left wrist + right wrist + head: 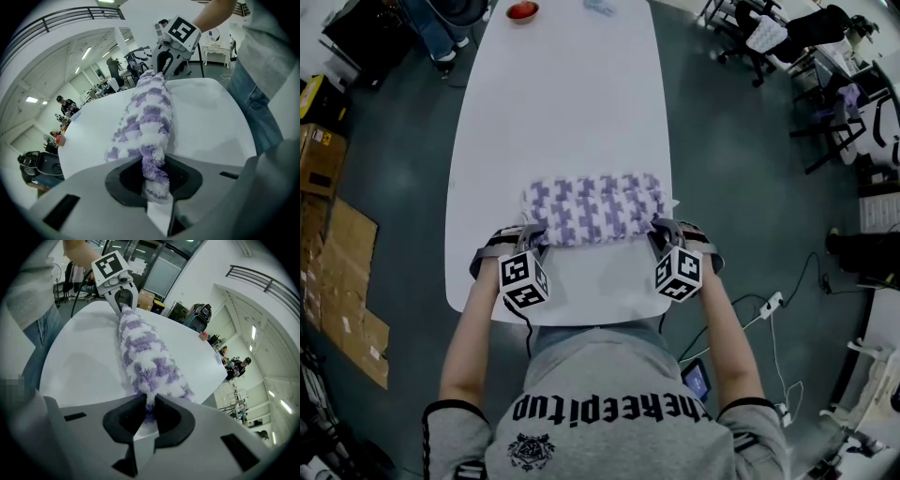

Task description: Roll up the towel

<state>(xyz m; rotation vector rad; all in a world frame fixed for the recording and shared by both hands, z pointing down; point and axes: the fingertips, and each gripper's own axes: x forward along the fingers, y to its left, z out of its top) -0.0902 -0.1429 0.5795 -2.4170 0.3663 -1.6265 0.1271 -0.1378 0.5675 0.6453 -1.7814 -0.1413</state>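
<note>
A fluffy purple-and-white checked towel [592, 208] lies across the near part of the white table [562, 103], its near edge bunched up. My left gripper [528, 246] holds the towel's near left corner, and in the left gripper view the cloth [152, 164] is pinched between its jaws [157, 187]. My right gripper [660, 240] grips the near right corner; in the right gripper view the towel [147, 359] runs from its jaws [149, 411] to the left gripper [123, 298] at the far end. The right gripper [164, 63] likewise shows at the far end of the towel in the left gripper view.
A red bowl [522, 11] and a small pale object [600, 7] sit at the table's far end. Cardboard boxes [323, 159] stand on the floor to the left, office chairs [778, 37] to the upper right. Cables and a power strip [771, 305] lie at the right.
</note>
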